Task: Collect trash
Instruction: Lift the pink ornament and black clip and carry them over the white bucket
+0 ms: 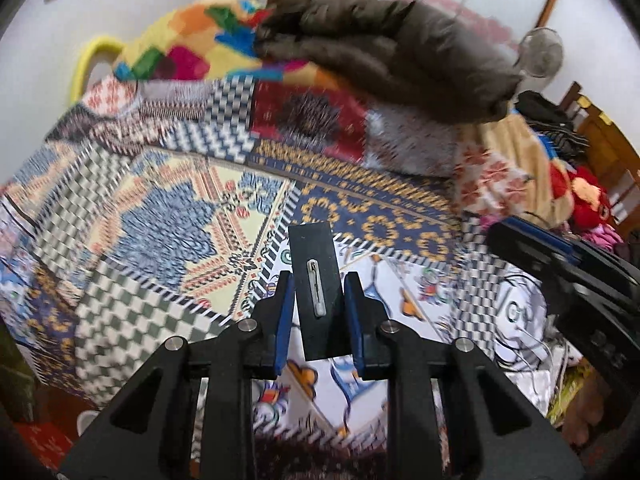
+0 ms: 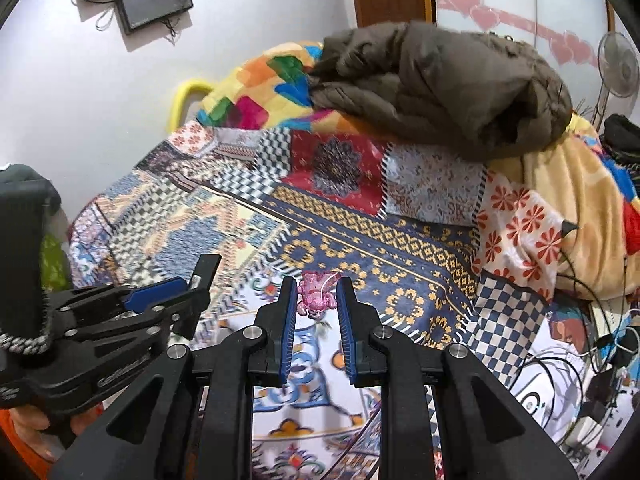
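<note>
Left fingers (image 1: 294,300) clamping black card (image 1: 316,292), right fingers (image 2: 290,312) gripping pink trinket (image 2: 318,292), patchwork bedspread (image 2: 360,232), white walls (image 2: 240,40)

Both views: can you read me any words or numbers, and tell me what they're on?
No text reads clearly.
On the left gripper, raised lettering: too small to read.
On the right gripper, raised marks: too blurred, perhaps digits.
On the card in the left gripper: no words.
On the pink charm in the right gripper: no words.
On the bedspread: patterns only.
</note>
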{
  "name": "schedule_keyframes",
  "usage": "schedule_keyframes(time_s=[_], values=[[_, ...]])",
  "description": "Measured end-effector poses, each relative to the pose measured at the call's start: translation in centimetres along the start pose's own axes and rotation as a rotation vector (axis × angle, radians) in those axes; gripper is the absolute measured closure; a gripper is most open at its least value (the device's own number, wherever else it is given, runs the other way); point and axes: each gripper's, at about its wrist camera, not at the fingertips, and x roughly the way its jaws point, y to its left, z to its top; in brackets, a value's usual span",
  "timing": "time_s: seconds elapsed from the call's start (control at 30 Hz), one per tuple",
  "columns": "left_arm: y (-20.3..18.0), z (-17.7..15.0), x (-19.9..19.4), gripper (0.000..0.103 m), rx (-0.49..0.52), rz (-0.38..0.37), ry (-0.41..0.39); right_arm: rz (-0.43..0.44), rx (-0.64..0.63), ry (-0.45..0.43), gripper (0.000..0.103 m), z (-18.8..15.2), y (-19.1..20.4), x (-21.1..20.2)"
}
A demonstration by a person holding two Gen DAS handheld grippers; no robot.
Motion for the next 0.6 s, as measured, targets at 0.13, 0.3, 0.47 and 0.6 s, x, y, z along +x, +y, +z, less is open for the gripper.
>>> schedule_keyframes(time_s=[0.13, 0.3, 0.47, 0.6], values=[[0.2, -0.2, -4.7, 0.079, 0.024, -0.004, -0.054, 0.003, -0.018, -0.035, 0.085, 0.3, 2.1, -3.0], [1.0, -1.7, -10.9, 0.079, 0.021, -0.002, -0.125, 0.002, -0.041, -0.06, 0.085, 0.2, 4.7, -6.2], [2.3, -4.1, -16.2, 0.079, 0.009, 0.006, -0.165, 0.023, -0.065, -0.074, 0.085, -0.5, 7.8, -9.1], [3.8, -6.4, -20.1, 0.079, -0.016, 0.016, -0.202, 0.028, -0.113, -0.088, 0.085, -1.4, 10.8, -11.1]])
